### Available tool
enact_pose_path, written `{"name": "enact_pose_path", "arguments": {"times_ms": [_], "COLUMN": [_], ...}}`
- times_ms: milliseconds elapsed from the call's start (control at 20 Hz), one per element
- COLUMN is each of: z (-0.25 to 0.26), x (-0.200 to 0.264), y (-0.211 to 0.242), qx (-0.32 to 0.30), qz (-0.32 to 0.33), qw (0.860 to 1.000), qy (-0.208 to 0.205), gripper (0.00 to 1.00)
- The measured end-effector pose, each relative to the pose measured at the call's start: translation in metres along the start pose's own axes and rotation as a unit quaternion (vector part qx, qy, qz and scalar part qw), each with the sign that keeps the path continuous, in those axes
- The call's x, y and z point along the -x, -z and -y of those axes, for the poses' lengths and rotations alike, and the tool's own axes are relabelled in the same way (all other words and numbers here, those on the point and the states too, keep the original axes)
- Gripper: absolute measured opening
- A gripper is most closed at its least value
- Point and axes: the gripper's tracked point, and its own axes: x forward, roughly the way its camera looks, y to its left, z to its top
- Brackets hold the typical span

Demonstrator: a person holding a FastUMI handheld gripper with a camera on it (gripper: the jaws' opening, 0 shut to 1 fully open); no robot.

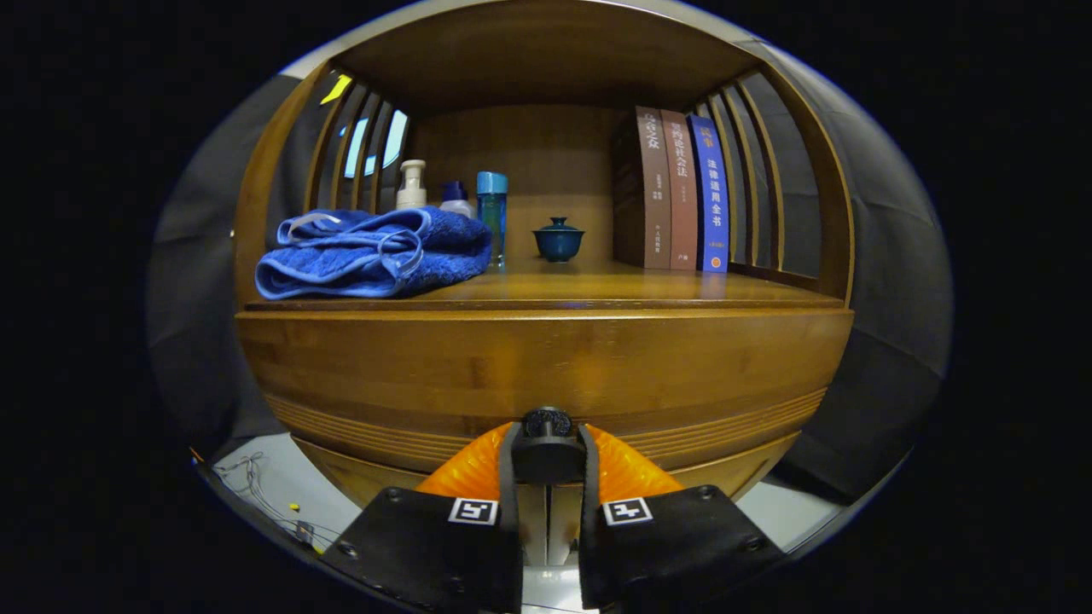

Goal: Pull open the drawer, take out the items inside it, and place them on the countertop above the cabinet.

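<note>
Countertop (597, 286) centre free between towel (375, 251) and books (682, 192); teacup (559, 239) behind

- Warm, moderately bright light on the wooden cabinet front (546, 367); soft sheen across the countertop (597, 286).
- Dim under the shelf roof (546, 60), back panel in shade.
- Faint reflections of the books (682, 192) on the countertop.
- Strong fisheye bowing, straight edges curved outward.
- Sharp in the centre; slightly soft around the knob (548, 424) between the closed-in gripper (548, 460) fingers.
</note>
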Motion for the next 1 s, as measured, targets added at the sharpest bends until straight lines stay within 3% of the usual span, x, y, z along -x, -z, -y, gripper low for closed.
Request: {"name": "enact_pose_path", "arguments": {"times_ms": [1000], "z": [0.006], "x": [0.114], "y": [0.024], "qx": [-0.008], "qz": [-0.012], "qw": [1.000], "qy": [-0.012], "gripper": [0.30]}}
